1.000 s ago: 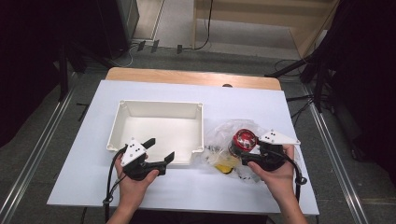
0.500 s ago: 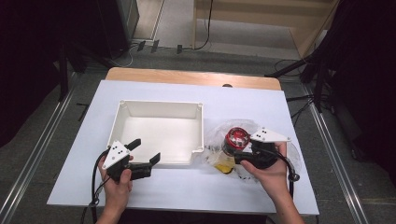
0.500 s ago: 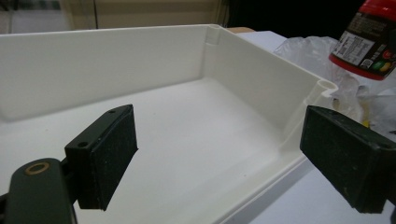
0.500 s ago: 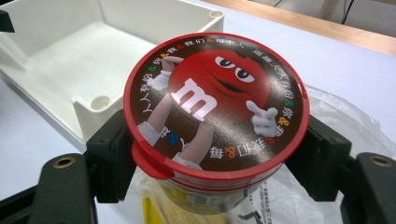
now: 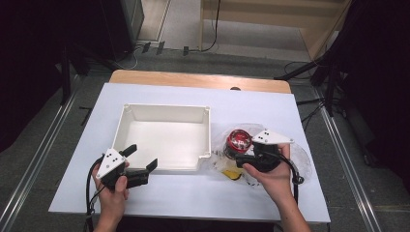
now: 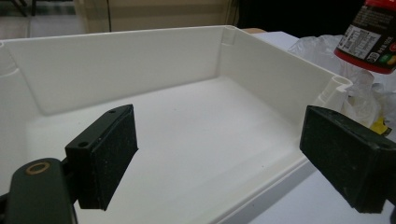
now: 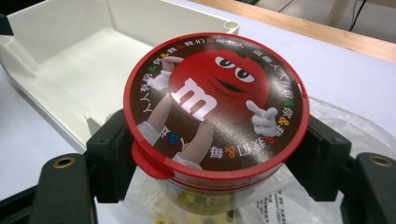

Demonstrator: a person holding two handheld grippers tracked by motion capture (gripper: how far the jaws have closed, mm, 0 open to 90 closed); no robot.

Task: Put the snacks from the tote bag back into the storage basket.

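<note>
Item 1: round candy tub with a red lid bearing a red cartoon figure [image 7: 215, 100]. It stood upright, clamped between the two black jaws of the right gripper [image 5: 244, 157], one pad pressed to each side just under the lid rim. It sat over a crumpled clear plastic bag [image 5: 290, 150] on the white table top [image 5: 159, 198], just beside the right wall of the box listed next; a yellow piece showed beneath it (what it was could not be told).

Item 2: shallow white rectangular plastic box [image 5: 167, 112], open-topped, resting at the middle of the table. Its interior held nothing.

Item 3: left gripper [image 5: 143, 158], held in the person's left hand [image 5: 113, 193] at the box's near left corner. Its jaws were spread wide and gripped nothing; in the left gripper view the box's near rim lay between the two pads, touching neither (the tub's labelled side appeared at the upper right of that view).

Item 4: right hand [image 5: 273, 176], wrapped round the right gripper's body, with its cable looping down the table's right side.
</note>
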